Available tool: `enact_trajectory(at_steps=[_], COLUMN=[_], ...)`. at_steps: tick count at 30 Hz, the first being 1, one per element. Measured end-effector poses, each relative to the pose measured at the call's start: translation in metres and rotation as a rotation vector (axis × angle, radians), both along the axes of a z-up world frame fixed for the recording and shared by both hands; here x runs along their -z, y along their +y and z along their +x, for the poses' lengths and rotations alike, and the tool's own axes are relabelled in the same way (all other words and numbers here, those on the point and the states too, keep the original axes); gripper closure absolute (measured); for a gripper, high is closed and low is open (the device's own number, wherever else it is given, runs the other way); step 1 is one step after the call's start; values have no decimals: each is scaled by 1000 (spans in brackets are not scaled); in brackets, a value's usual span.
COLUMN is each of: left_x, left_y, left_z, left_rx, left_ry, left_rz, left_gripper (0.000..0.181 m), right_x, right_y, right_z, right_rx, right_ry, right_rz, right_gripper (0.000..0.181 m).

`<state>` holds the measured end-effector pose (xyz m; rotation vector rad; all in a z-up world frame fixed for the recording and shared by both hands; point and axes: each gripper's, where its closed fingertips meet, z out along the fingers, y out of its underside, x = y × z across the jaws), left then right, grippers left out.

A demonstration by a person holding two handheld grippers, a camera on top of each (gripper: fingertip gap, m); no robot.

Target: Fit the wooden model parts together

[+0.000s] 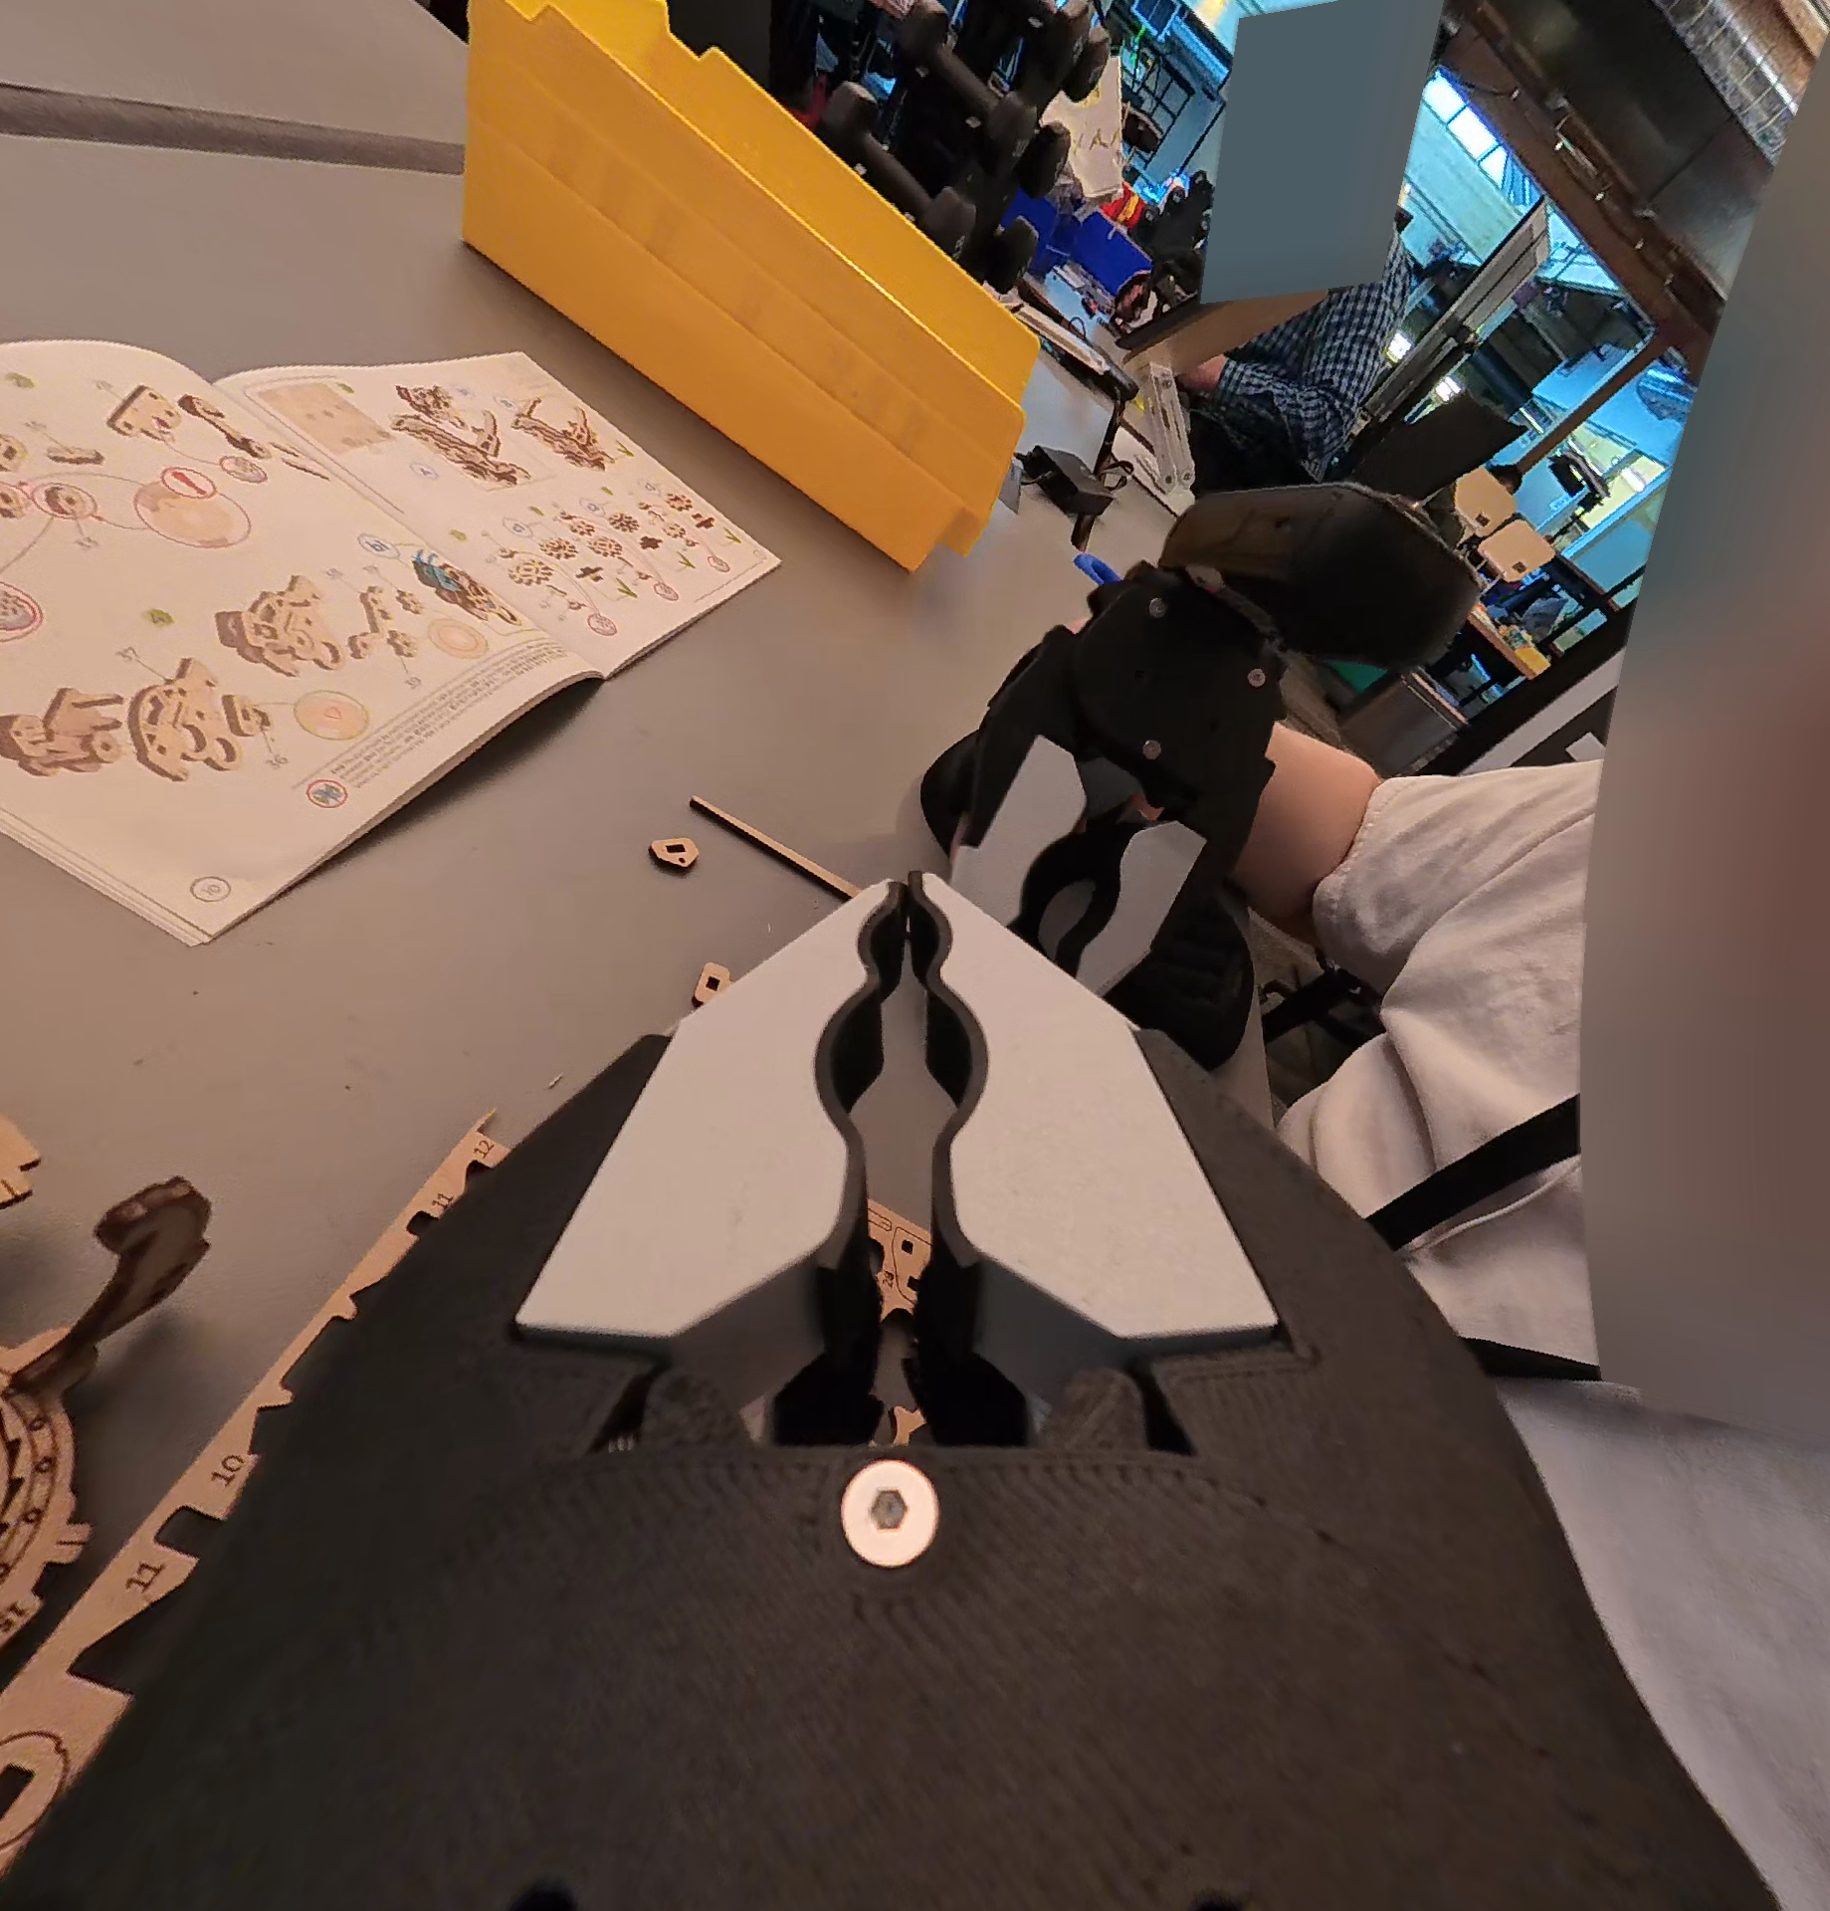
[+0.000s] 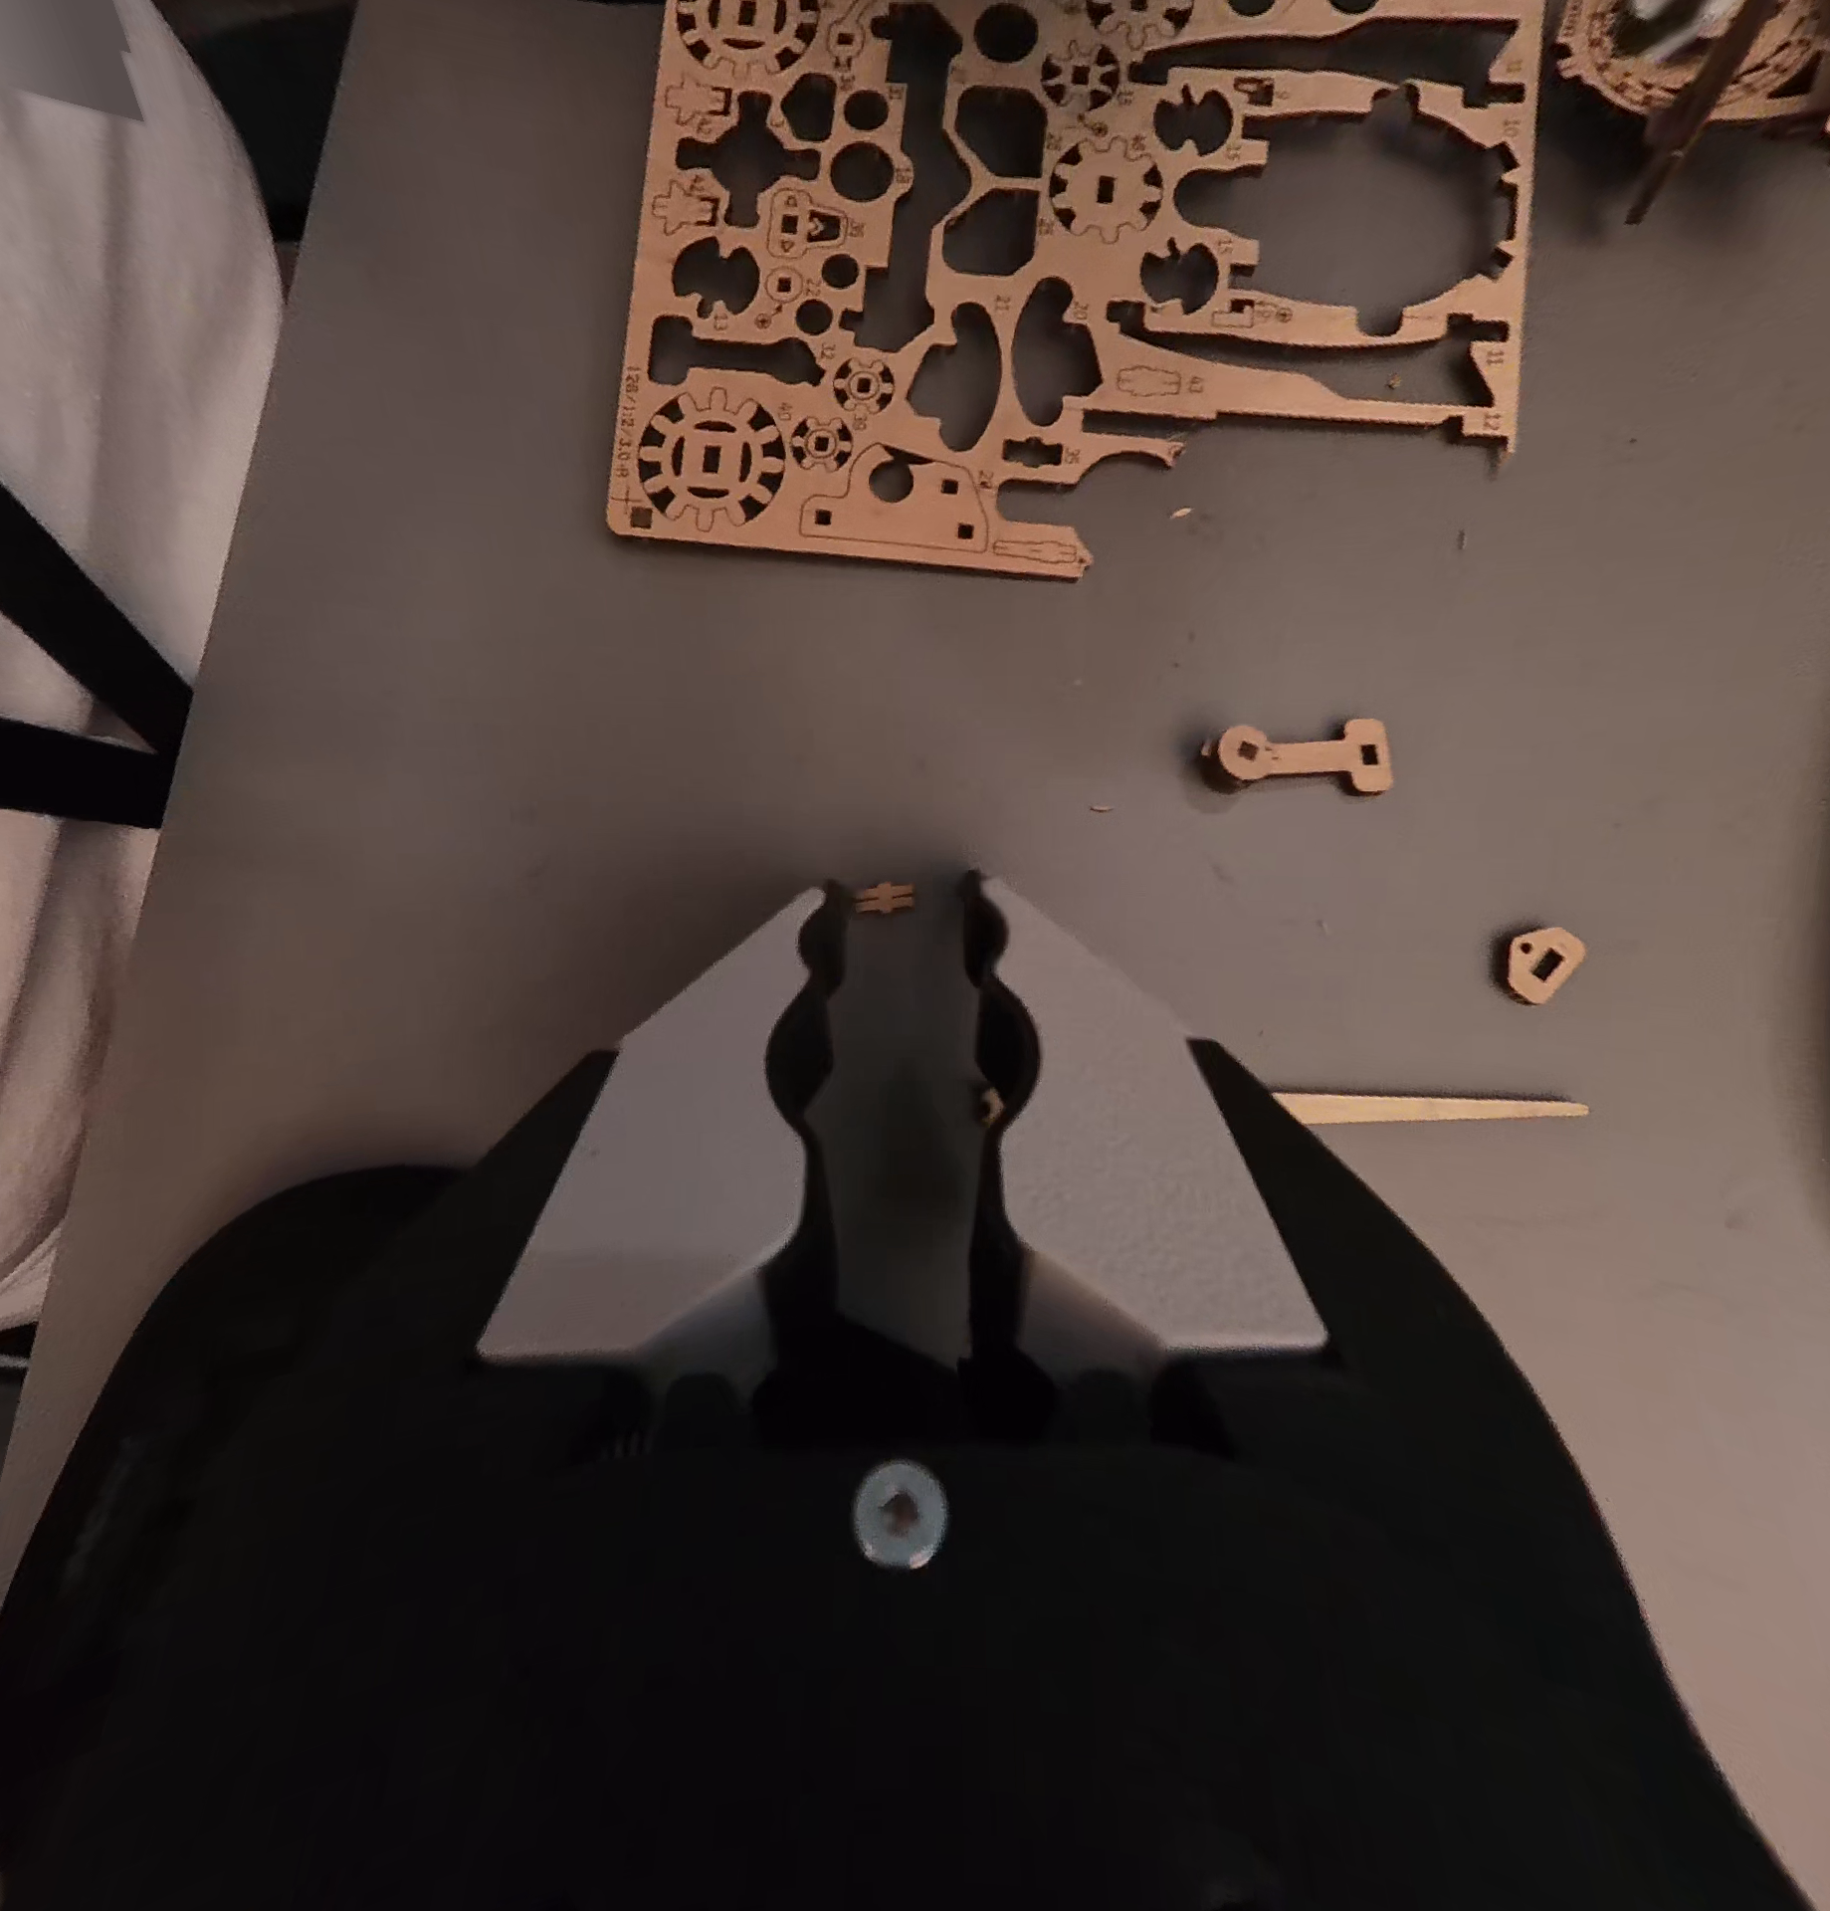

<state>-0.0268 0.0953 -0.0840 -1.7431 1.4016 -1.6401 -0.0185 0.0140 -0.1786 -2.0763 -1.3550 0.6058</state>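
In the right wrist view my right gripper is open, low over the grey table. A tiny notched wooden piece lies between its tips, close to the left tip and apart from the right one. A punched wooden parts sheet lies beyond it. A wooden link, a small tag-shaped piece and a thin stick lie to the right. In the left wrist view my left gripper is shut with nothing visible in it, raised above the sheet. The right gripper shows just beyond it.
An open instruction booklet and a yellow bin lie farther back. A partly built wooden model sits at the left, also in the right wrist view. A person's white sleeve is at the table's right edge. The grippers' ends are close to 12 centimeters from one another. My right tips are roughly 6 centimeters from the wooden link.
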Motion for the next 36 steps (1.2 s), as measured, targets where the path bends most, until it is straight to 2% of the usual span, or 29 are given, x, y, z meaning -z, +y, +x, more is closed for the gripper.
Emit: enact_trajectory(at_steps=[1, 3, 9, 17, 20, 23, 25, 29, 36], left_x=[0, 0, 0, 2, 3, 4, 4, 4, 4], left_y=[0, -1, -2, -4, -4, -3, -3, -4, -5], left_z=[0, 0, 0, 0, 0, 0, 0, 0, 0], left_rx=[1, 3, 6, 15, 15, 15, 15, 16, 22], left_ry=[0, 1, 3, 12, 14, 16, 17, 17, 19], left_rz=[2, 5, 7, 6, 3, 0, 0, 1, -2], left_gripper=[181, 181, 181, 181, 181, 181, 181, 181, 181], right_x=[0, 1, -1, 0, 1, 1, 1, -1, -8], right_y=[-2, -2, -5, -5, -4, -7, -7, -7, -4], right_z=[-1, -1, -2, 4, 4, 2, 1, 2, 12], right_rx=[-18, -20, -37, -4, -6, -31, -35, -32, -19], right_ry=[-3, -9, -3, -16, -26, -24, -30, -20, -9], right_rz=[4, 16, 21, -3, 26, 32, 39, 36, 48], right_gripper=[167, 167, 157, 156, 161, 179, 180, 166, 164])
